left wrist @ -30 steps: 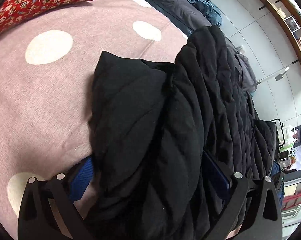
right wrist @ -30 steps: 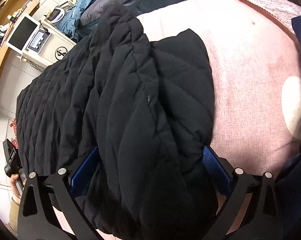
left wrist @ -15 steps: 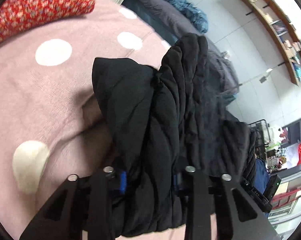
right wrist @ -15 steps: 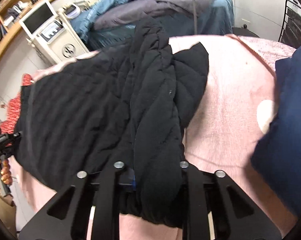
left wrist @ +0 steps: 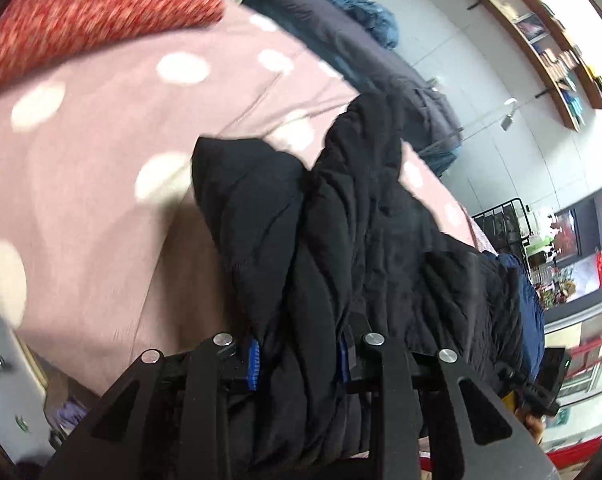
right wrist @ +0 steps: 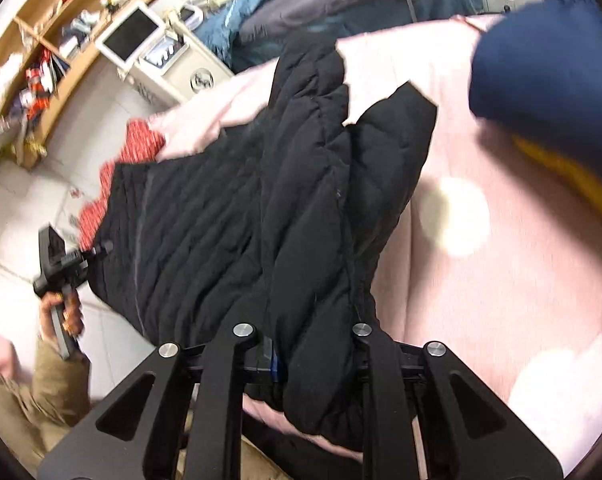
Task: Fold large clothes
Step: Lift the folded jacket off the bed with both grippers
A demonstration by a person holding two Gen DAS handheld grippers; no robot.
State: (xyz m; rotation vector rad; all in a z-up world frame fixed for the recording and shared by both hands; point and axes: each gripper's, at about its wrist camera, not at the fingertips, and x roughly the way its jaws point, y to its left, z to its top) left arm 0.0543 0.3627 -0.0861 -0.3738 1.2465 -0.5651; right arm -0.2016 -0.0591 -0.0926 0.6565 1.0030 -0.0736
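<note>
A black quilted jacket (left wrist: 361, 240) lies bunched on a pink bedspread with white dots (left wrist: 101, 200). My left gripper (left wrist: 299, 360) pinches a thick fold of its near edge between the blue pads, and the jaws are opening slightly with the cloth still pressed between them. In the right wrist view the same jacket (right wrist: 301, 200) hangs raised from my right gripper (right wrist: 317, 360), which clamps another fold. Its jaws are easing open too, with fabric still held. The jacket's far part rests on the bedspread (right wrist: 501, 280).
A red floral cushion (left wrist: 81, 12) sits at the bed's far corner. A navy garment (right wrist: 549, 60) lies on the bed's right side. Blue and grey clothes (right wrist: 361, 0) are piled behind. A white cabinet (right wrist: 173, 68) and wall shelves (left wrist: 541, 40) stand beyond. A hand (right wrist: 61, 312) grips the left tool's handle.
Both grippers went from wide open around the jacket's edge to clamped on it. They then rose and pulled back, lifting and bunching the jacket off the bed.
</note>
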